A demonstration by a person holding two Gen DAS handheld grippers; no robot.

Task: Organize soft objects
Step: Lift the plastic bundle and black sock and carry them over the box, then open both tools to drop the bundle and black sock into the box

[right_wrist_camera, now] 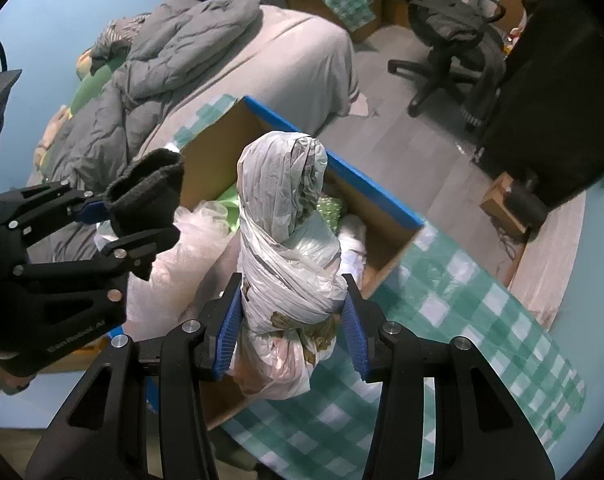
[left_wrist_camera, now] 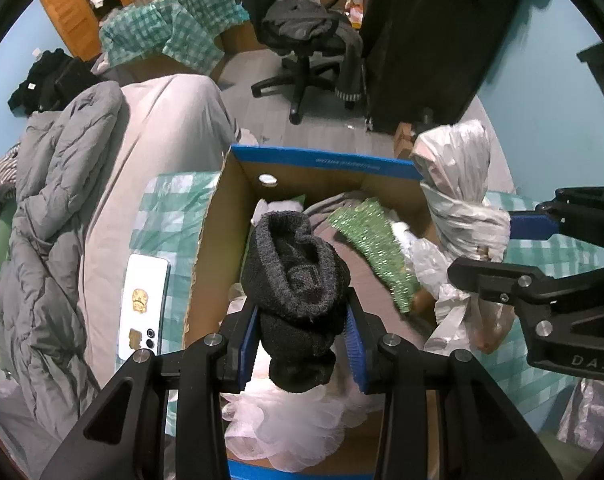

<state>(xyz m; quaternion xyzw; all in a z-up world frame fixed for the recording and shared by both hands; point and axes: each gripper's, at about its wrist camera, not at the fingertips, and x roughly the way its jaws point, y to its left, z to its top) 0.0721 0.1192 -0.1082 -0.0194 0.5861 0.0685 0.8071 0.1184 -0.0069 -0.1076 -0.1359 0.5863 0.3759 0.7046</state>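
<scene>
My left gripper is shut on a rolled black knit sock bundle, held above the open cardboard box with blue-taped rims. My right gripper is shut on a crumpled white plastic-bag bundle, hanging over the box's near corner. In the left wrist view the right gripper and its bag bundle show at the right. In the right wrist view the left gripper with the sock bundle shows at the left. Inside the box lie pink-white tulle, a green glittery cloth and other soft pieces.
The box stands on a green checked cloth next to a bed with a grey sheet and a grey duvet. A white phone lies left of the box. An office chair and a dark cabinet stand beyond.
</scene>
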